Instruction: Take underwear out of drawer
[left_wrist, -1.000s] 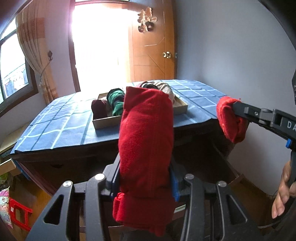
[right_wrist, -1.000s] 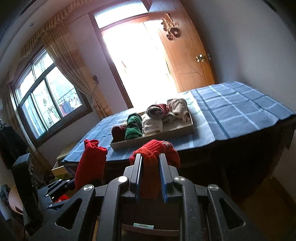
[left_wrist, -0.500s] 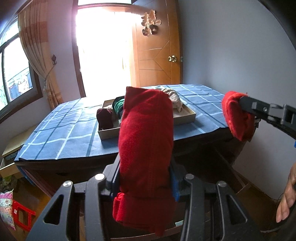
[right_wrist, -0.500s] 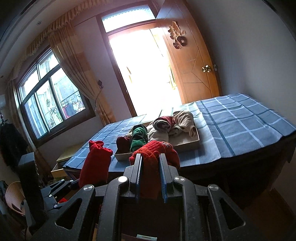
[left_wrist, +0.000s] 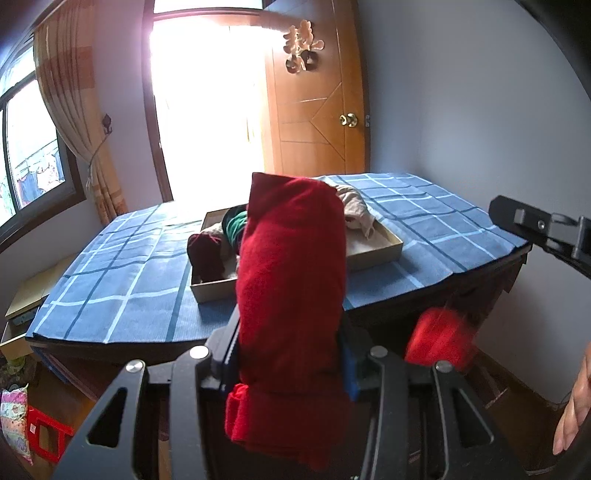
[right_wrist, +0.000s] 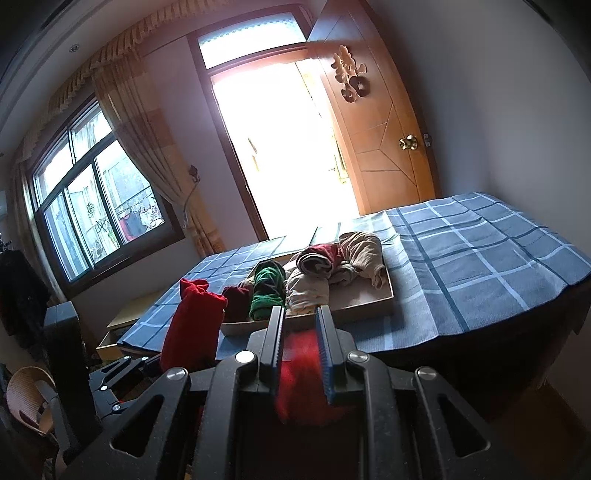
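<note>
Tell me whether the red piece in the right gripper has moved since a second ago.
Yes. The red piece has left the right gripper and dropped, blurred, below the table's edge; before, it was above that edge.

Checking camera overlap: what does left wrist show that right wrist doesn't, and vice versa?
Left wrist only: a bare hand at the right edge, a red stool on the floor, and a blurred red bundle hanging loose below the right gripper.
Right wrist only: a wicker chair, and that gripper's jaws standing apart.
Both: the red roll clamped in the left gripper, the tray of rolled clothes on the blue checked cloth, and the wooden door.
</note>
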